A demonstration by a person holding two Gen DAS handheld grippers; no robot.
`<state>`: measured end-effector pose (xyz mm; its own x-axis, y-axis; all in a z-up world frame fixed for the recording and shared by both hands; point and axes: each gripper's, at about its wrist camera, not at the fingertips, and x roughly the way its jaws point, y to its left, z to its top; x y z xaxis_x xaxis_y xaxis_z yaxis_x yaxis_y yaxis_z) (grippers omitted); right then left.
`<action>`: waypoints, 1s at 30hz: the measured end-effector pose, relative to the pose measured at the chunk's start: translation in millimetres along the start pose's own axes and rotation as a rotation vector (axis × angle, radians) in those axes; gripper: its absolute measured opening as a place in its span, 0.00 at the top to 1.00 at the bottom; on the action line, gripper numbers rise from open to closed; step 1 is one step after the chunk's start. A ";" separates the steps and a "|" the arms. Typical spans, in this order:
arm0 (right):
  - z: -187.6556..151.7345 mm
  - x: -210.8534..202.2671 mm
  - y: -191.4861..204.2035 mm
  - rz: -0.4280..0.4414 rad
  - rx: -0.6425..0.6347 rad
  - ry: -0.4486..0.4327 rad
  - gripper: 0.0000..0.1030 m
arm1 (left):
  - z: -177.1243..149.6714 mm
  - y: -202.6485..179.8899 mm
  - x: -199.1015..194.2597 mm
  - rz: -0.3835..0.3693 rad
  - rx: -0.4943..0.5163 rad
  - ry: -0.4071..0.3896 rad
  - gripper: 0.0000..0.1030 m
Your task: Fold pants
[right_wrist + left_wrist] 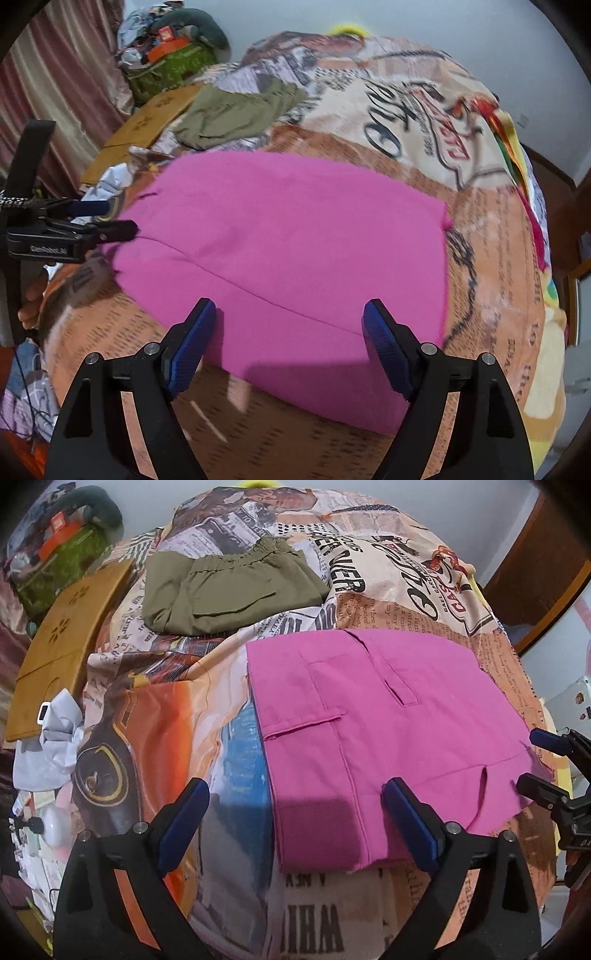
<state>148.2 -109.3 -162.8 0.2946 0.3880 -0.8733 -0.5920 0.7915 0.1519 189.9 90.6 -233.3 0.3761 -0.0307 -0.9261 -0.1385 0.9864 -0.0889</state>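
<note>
Pink pants [388, 716] flat below both open claws, untouched.

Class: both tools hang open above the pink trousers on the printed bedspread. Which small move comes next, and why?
Probably lower the left tool onto the near edge of the folded pink cotton trousers. Both it and the right tool are open and empty, and the trousers lie flat, likely needing another fold.

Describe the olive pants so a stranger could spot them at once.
Start at the bed cover printed like old newspaper. Past the flat pink pants in the middle, toward the wooden board, lie the olive pants. They alone are green, folded, with a gathered elastic waistband.
</note>
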 end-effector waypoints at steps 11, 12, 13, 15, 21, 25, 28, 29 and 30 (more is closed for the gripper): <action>16.7 19.9 31.1 0.002 -0.048 -0.014 0.23 | -13.2 25.0 -10.1 -0.067 -0.134 0.037 0.06; 14.8 27.5 31.9 0.000 -0.052 0.011 0.23 | -15.7 26.3 -9.6 -0.084 -0.148 0.044 0.06; 12.9 30.0 32.2 0.001 -0.054 0.024 0.23 | -19.0 27.2 -8.7 -0.108 -0.161 0.059 0.06; 9.4 32.0 30.6 0.002 -0.045 0.022 0.18 | -23.1 27.6 -7.0 -0.152 -0.180 0.083 0.06; 7.2 30.7 28.6 0.020 -0.031 0.028 0.17 | -31.3 18.9 -8.2 -0.272 -0.212 0.139 0.06; 6.0 31.6 27.9 0.034 -0.019 0.027 0.17 | -34.4 13.6 -8.2 -0.350 -0.240 0.178 0.06; 5.7 31.6 27.6 0.037 -0.017 0.026 0.17 | -34.9 15.5 -1.5 -0.422 -0.287 0.209 0.05; 5.6 31.7 27.4 0.036 -0.017 0.026 0.17 | -34.7 17.9 1.2 -0.438 -0.321 0.215 0.03; 5.4 31.8 27.4 0.037 -0.017 0.027 0.17 | -33.6 19.9 2.7 -0.451 -0.347 0.217 0.03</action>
<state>145.4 -72.8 -183.9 0.2521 0.4035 -0.8795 -0.6147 0.7688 0.1765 157.3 104.7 -249.9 0.2765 -0.5013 -0.8199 -0.3133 0.7596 -0.5700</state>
